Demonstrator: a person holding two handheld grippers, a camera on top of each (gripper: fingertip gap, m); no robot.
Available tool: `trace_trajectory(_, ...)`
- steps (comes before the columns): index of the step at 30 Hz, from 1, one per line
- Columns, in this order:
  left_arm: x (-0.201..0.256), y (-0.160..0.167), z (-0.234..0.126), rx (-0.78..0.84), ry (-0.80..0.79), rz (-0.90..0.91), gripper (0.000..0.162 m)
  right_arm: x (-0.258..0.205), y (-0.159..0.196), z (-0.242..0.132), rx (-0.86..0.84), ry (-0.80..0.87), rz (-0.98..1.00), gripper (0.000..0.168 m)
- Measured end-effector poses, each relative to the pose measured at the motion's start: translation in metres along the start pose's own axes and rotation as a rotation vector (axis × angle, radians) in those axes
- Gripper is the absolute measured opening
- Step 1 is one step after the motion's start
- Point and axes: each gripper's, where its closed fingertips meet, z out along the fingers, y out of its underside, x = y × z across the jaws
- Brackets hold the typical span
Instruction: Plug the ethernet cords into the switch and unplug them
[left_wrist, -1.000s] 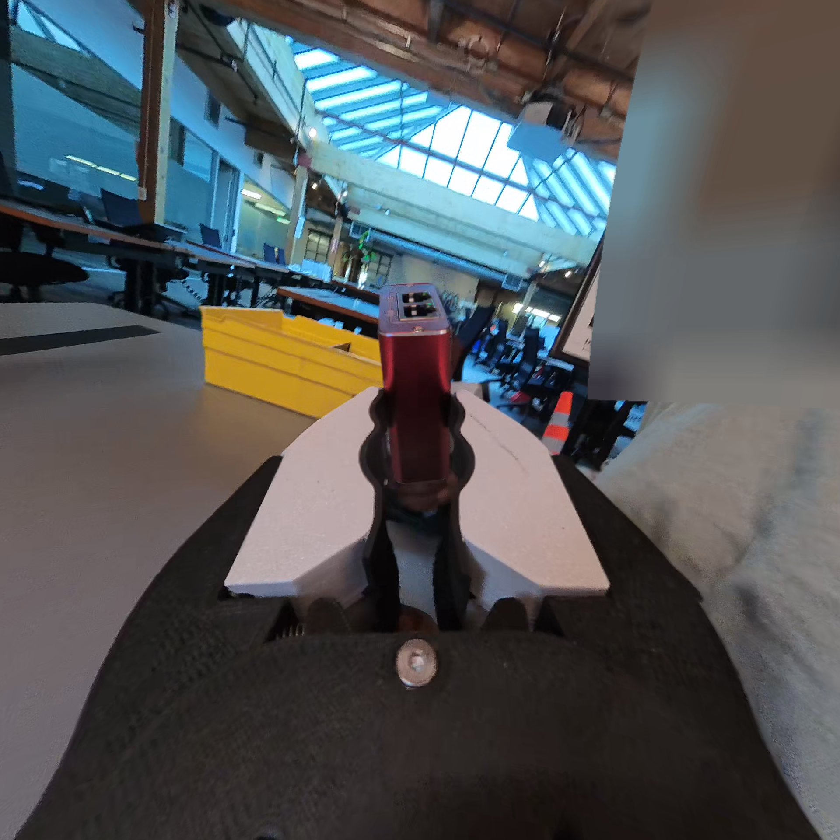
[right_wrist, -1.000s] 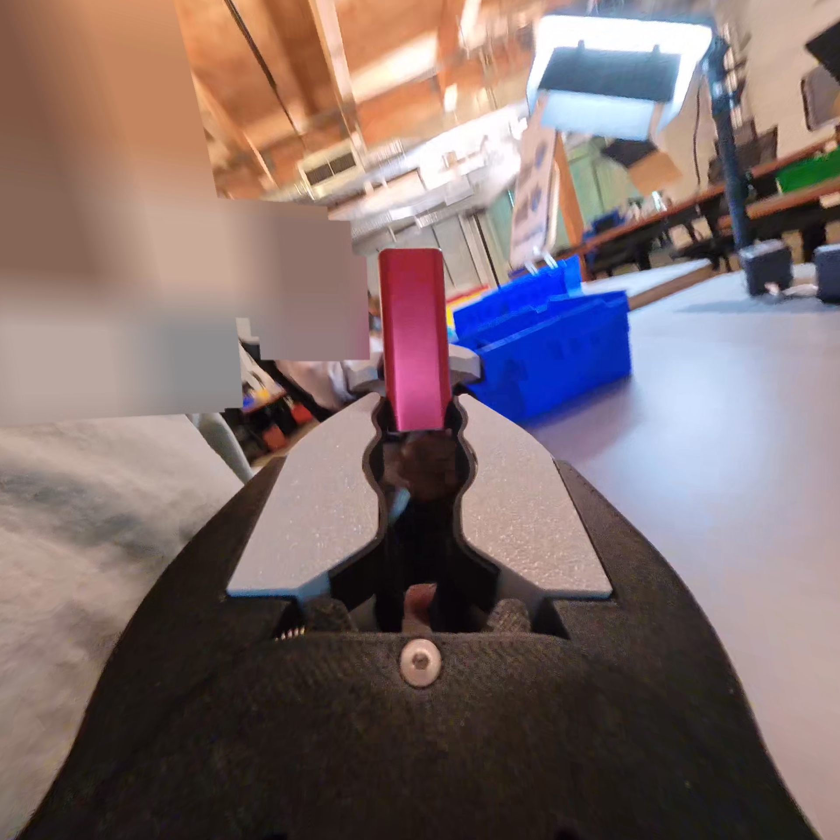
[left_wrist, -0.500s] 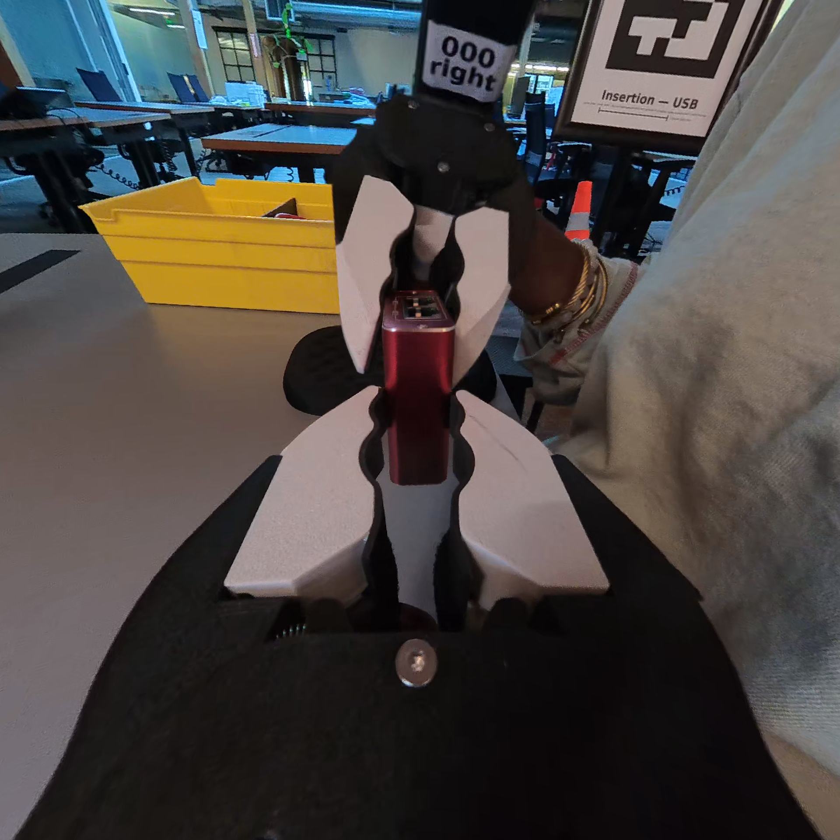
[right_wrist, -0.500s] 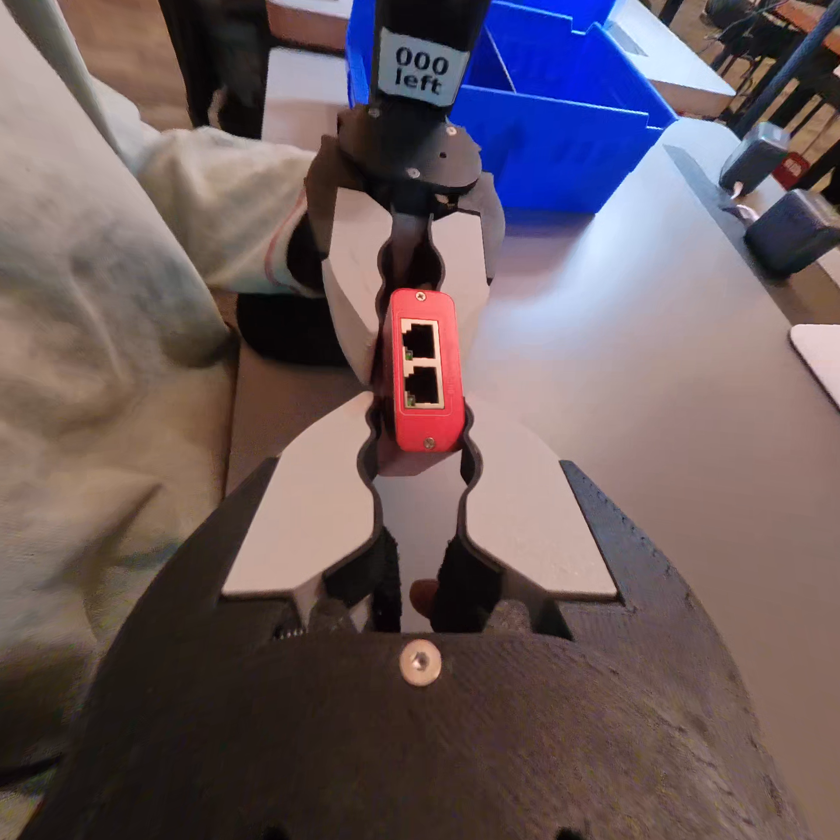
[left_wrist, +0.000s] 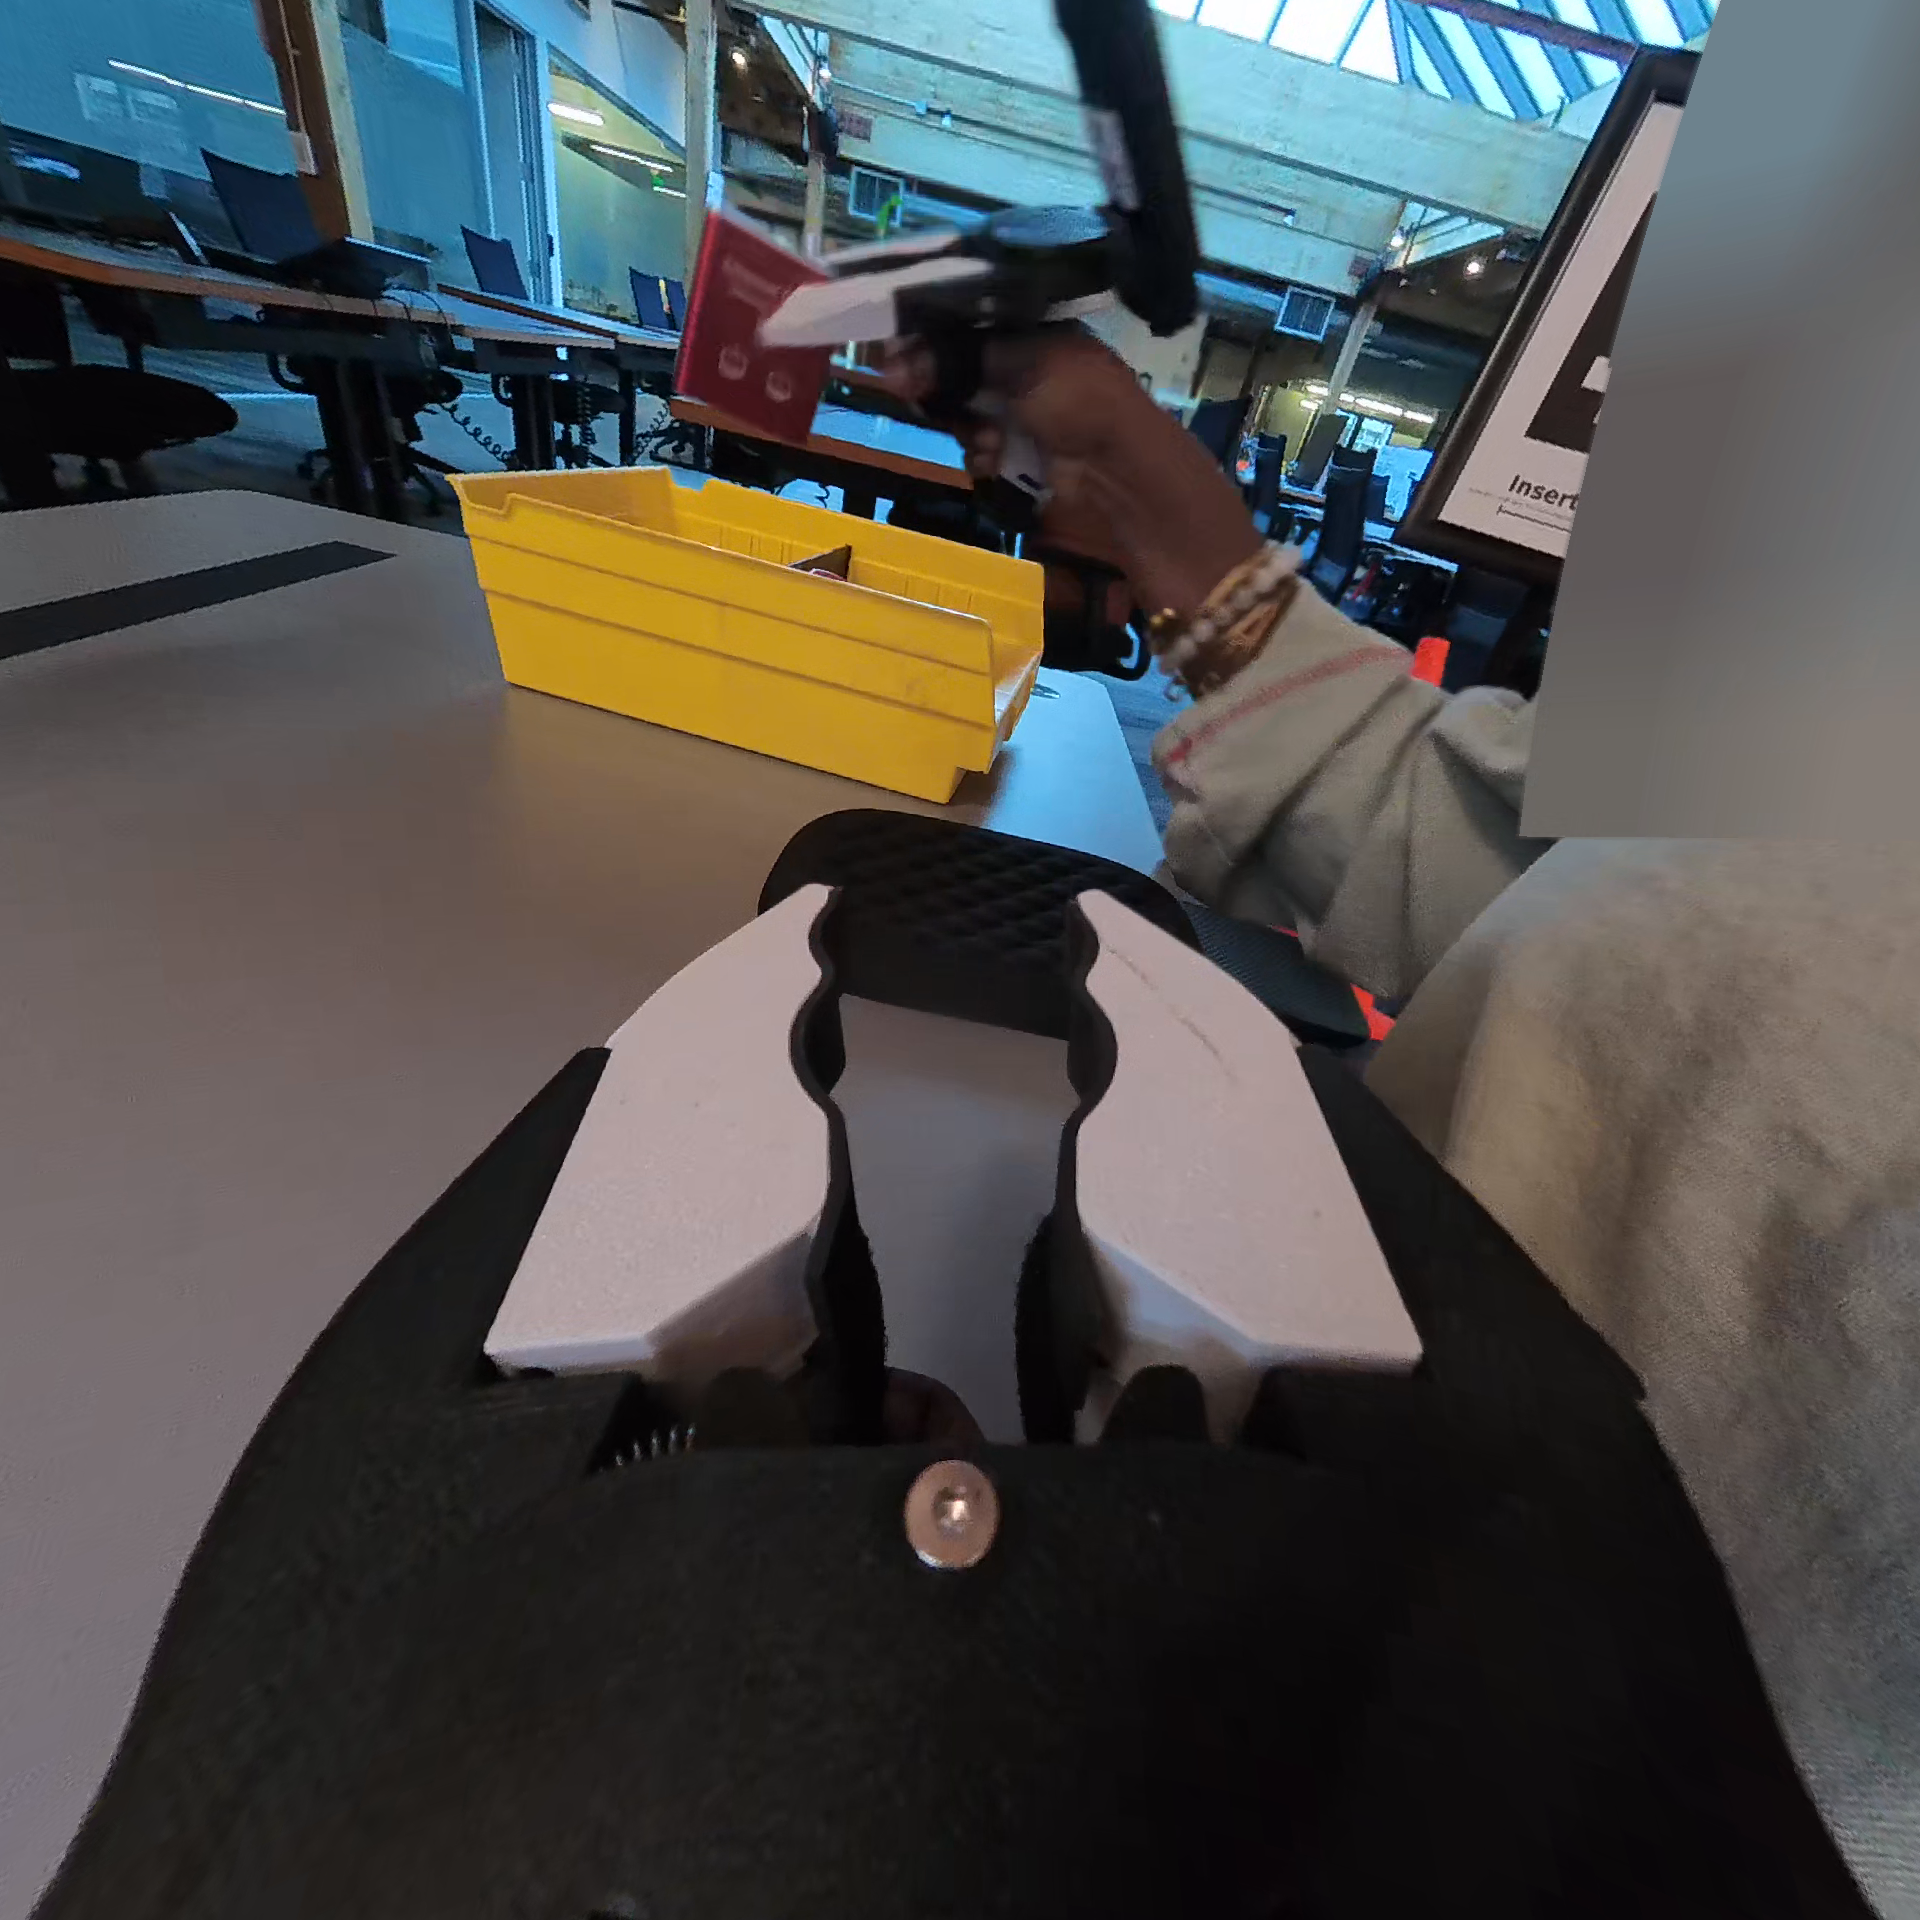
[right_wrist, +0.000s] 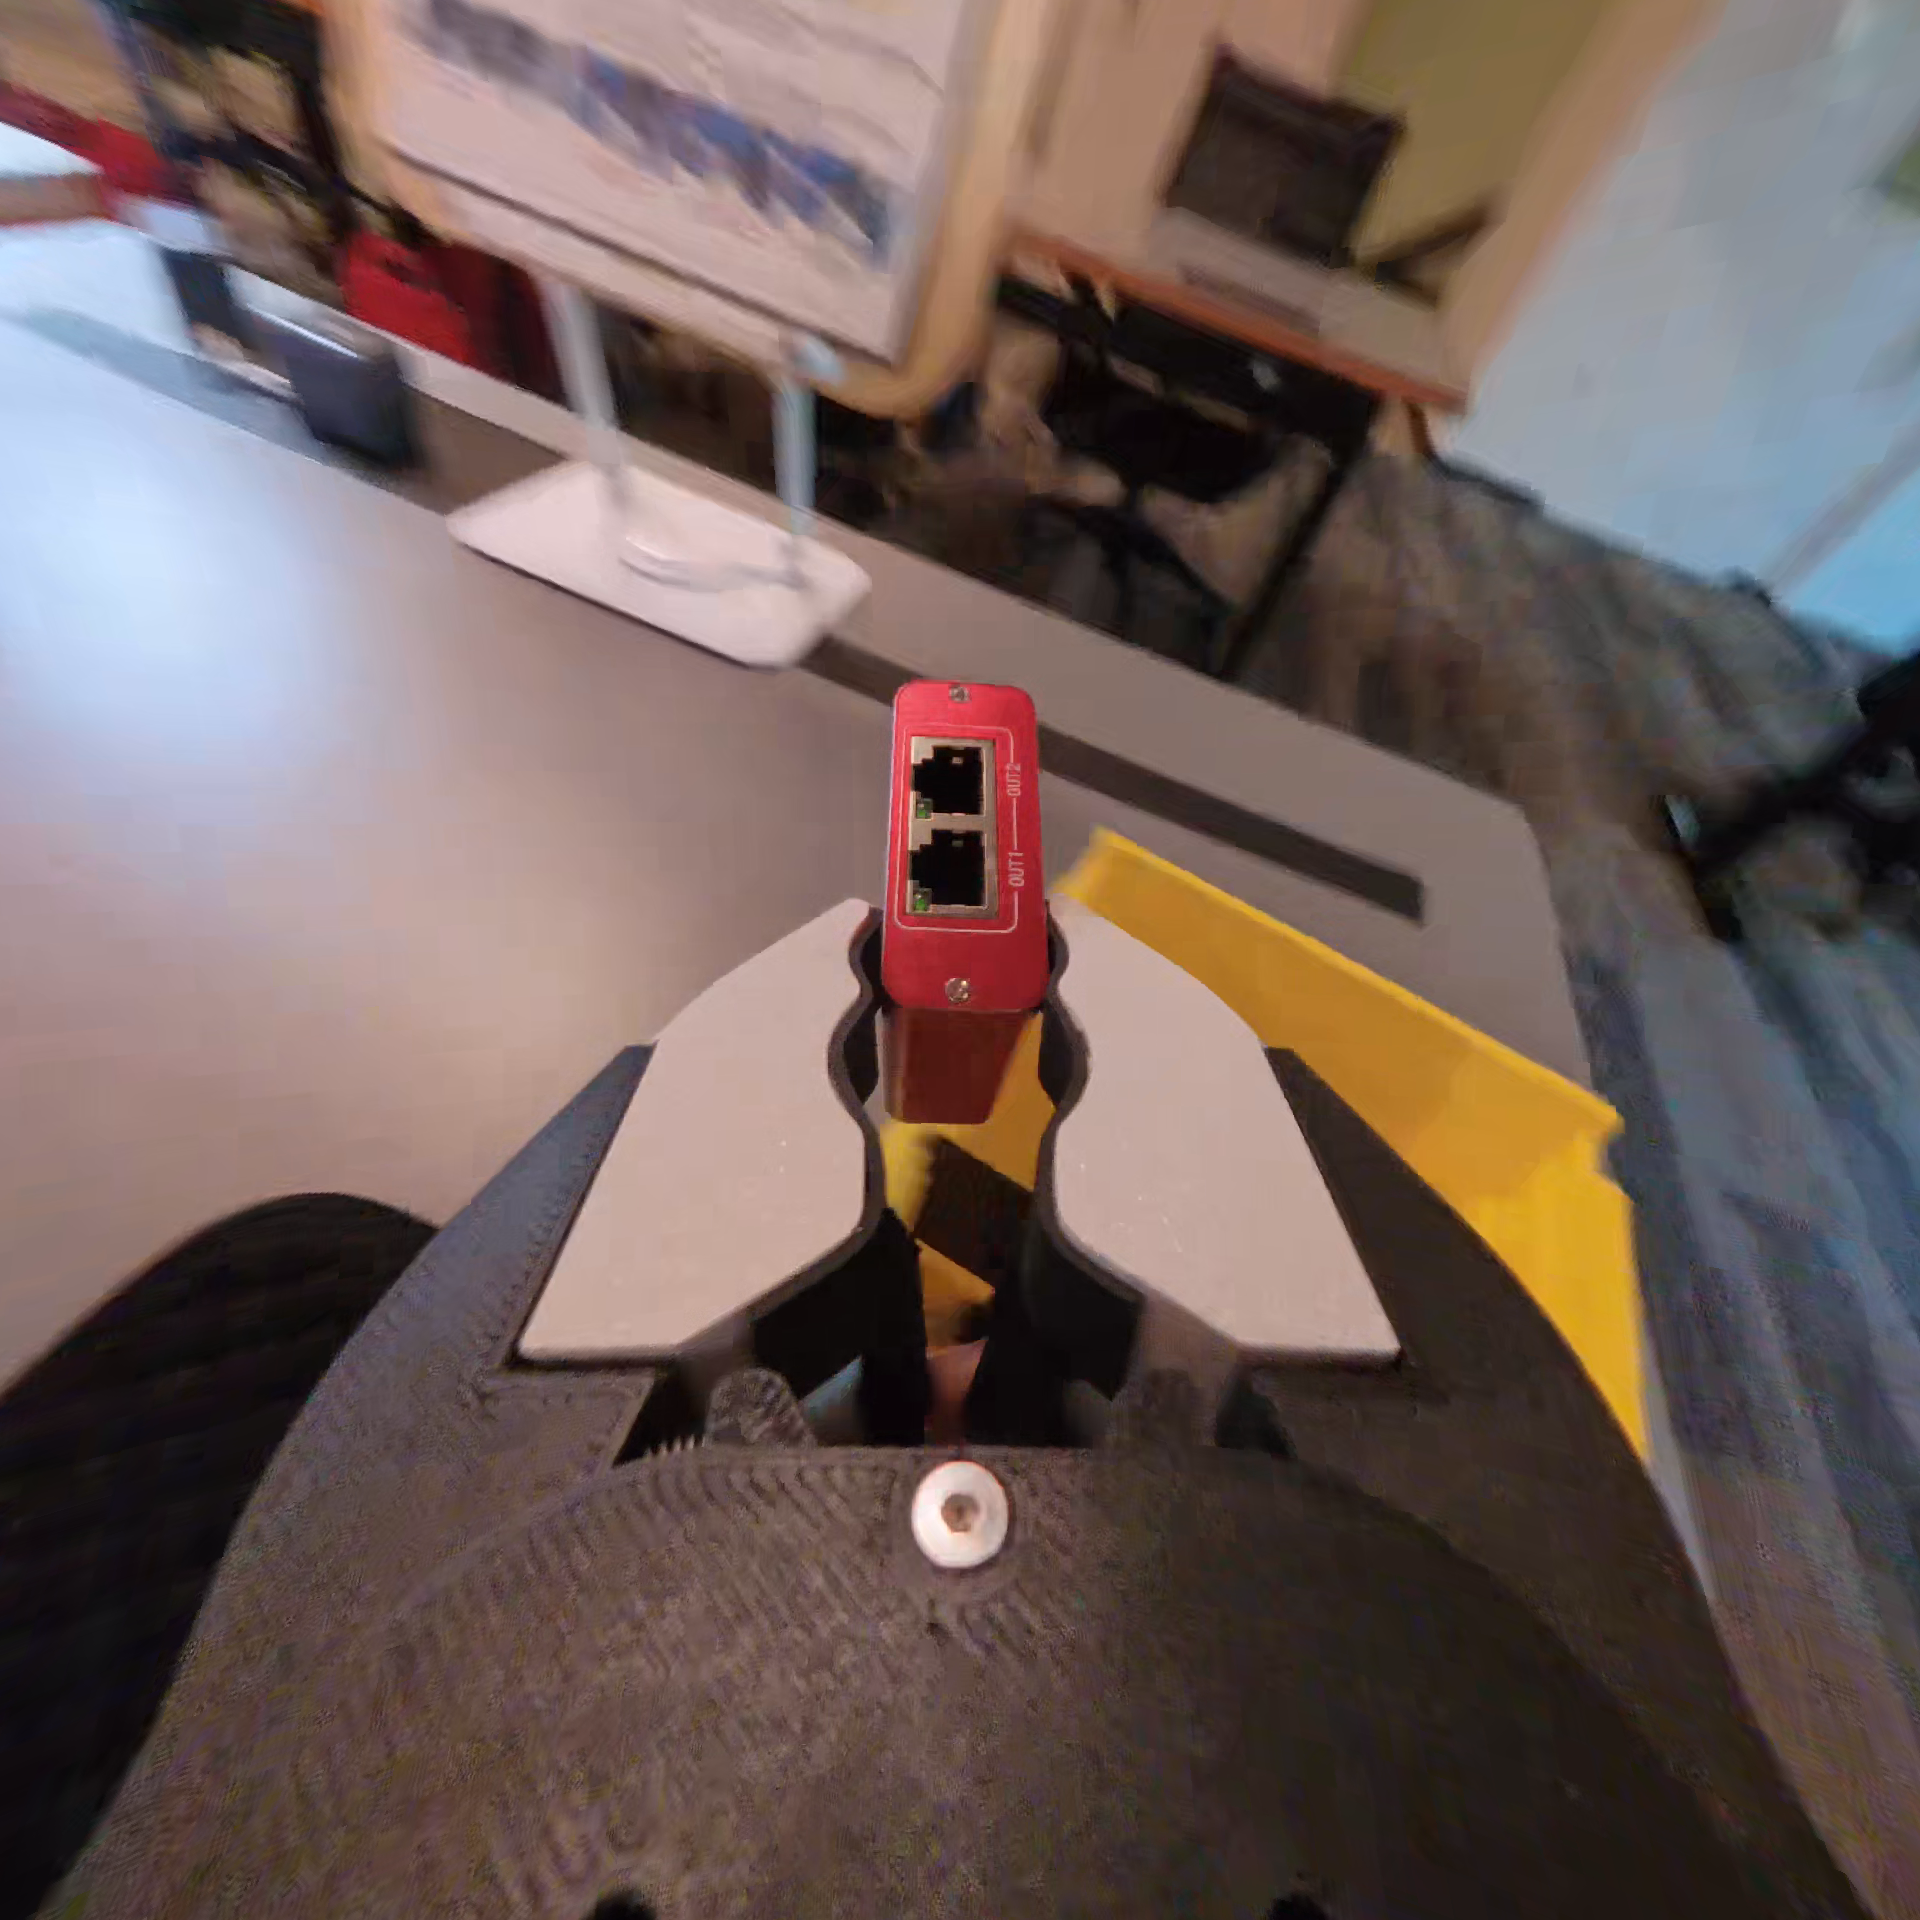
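Note:
My right gripper (right_wrist: 961, 925) is shut on a small red switch (right_wrist: 961, 831), its pads pressed on the two sides near the lower end. The face with two empty ports points at the camera. In the left wrist view the same switch (left_wrist: 748, 332) sits in the right gripper, held high in the air above the yellow bin (left_wrist: 727, 644) by a person's hand (left_wrist: 1091, 447). My left gripper (left_wrist: 951, 914) is open and empty, low over the grey table (left_wrist: 260, 883). No ethernet cord is in view.
A black textured pad (left_wrist: 966, 883) lies on the table just beyond my left fingertips. The yellow bin also shows below the switch in the right wrist view (right_wrist: 1351, 1039). A white stand base (right_wrist: 665, 561) rests farther back. A framed sign (left_wrist: 1538, 364) stands at the right. Spacing between my two grippers at the tips: around 30 centimeters.
The switch passed from my left gripper to my right. The left jaws opened and let it go. The right gripper closed on it and carried it up over the yellow bin.

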Motion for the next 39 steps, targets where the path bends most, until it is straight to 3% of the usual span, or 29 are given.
trace_trajectory(3,-0.001,-0.002,-0.001,0.014,-0.004,-0.005,0.039,0.057,0.043,0.029,-0.165,0.084,0.099,0.027)
trace_trajectory(6,-0.003,-0.003,-0.002,0.025,-0.008,-0.022,0.039,0.084,0.08,0.059,-0.28,0.107,0.177,0.027)
trace_trajectory(12,-0.005,-0.004,-0.003,0.03,-0.01,-0.034,0.038,0.095,0.124,0.09,-0.502,0.089,0.21,0.028)
trace_trajectory(20,-0.006,-0.004,-0.003,0.036,-0.014,-0.039,0.037,0.101,0.146,0.1,-0.647,0.122,0.156,0.028)
trace_trajectory(33,-0.004,-0.003,-0.001,0.023,-0.012,-0.019,0.038,0.104,0.147,0.071,-0.65,0.17,0.135,0.029)
trace_trajectory(39,-0.005,-0.003,-0.002,0.027,-0.014,-0.027,0.039,0.08,0.091,0.047,-0.356,0.156,0.162,0.062)
